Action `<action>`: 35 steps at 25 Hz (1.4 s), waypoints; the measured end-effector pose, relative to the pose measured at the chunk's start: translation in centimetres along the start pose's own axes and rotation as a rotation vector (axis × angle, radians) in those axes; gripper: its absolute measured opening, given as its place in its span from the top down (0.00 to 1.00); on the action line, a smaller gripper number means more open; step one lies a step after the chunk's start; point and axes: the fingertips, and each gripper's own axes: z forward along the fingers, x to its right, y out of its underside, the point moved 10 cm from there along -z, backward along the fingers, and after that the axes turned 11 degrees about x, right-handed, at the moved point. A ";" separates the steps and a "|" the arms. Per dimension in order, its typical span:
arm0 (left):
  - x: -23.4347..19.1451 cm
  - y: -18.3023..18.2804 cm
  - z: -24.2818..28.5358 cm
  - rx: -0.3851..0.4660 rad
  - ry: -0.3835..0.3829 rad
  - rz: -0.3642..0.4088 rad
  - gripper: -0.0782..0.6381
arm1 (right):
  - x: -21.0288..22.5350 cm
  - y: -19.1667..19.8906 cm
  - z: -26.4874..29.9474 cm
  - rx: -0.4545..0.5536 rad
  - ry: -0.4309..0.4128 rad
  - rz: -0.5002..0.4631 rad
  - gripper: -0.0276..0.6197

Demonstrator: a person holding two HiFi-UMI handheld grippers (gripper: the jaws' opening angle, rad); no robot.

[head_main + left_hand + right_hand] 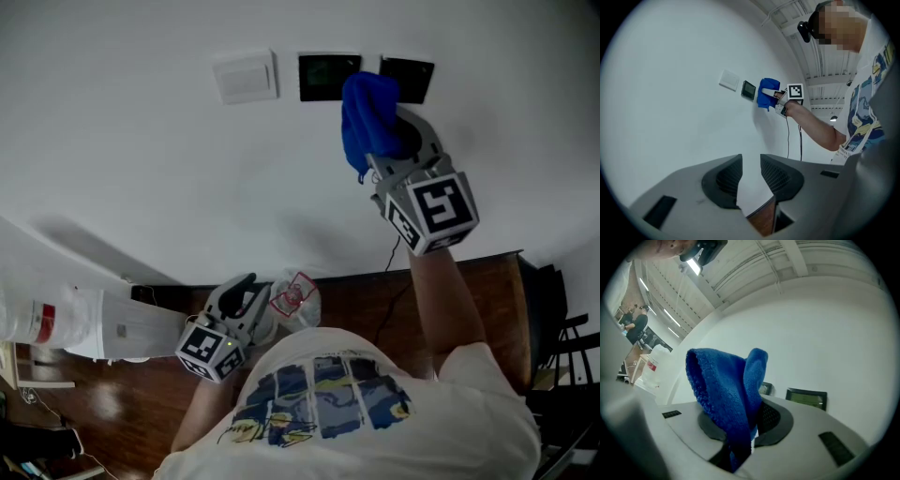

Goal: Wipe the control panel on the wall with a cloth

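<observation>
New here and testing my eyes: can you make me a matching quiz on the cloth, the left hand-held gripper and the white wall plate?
1 cloth
2 left hand-held gripper
3 white wall plate

a jaws apart, empty
b left of the dark panels
c blue, clamped in the right hand-held gripper

Pairs: 1-c, 2-a, 3-b.

Wall: plain white, evenly lit.
Floor: dark glossy wood.
Ceiling: white, with beams and strip lights.
Cable: black, hanging down the wall.
Right edge: black frames, blurred.
</observation>
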 end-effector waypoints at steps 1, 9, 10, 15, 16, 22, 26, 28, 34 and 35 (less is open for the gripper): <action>-0.1 0.0 -0.2 0.002 -0.004 -0.001 0.76 | -0.4 0.1 0.9 0.002 -0.010 0.003 0.82; -0.8 0.3 -2.1 0.012 -0.049 -0.008 0.76 | -2.3 0.8 6.5 -0.005 -0.021 0.021 0.82; -0.9 0.3 -2.3 0.012 -0.055 -0.010 0.76 | -2.4 1.0 6.9 -0.007 -0.021 0.018 0.82; -1.2 0.4 -2.9 0.009 -0.074 -0.018 0.76 | -2.0 1.6 7.5 -0.022 -0.003 0.015 0.82; -1.3 0.4 -2.9 0.007 -0.075 -0.018 0.76 | -1.7 1.7 7.3 -0.024 0.005 0.016 0.82; -1.3 0.2 -2.0 0.005 -0.051 -0.012 0.76 | 0.5 1.9 5.7 -0.035 0.057 -0.002 0.82; -0.9 0.1 -1.1 0.000 -0.032 -0.010 0.76 | 1.7 2.0 4.6 -0.042 0.077 -0.011 0.82; -0.7 0.1 -0.7 0.001 -0.024 -0.009 0.76 | 2.4 2.1 4.0 -0.048 0.090 -0.017 0.82; -0.5 0.2 0.1 -0.010 -0.012 -0.006 0.76 | 4.0 2.4 2.7 -0.056 0.125 -0.012 0.82; -0.4 0.2 0.2 -0.011 -0.011 -0.007 0.76 | 4.0 2.4 2.7 -0.054 0.122 -0.009 0.82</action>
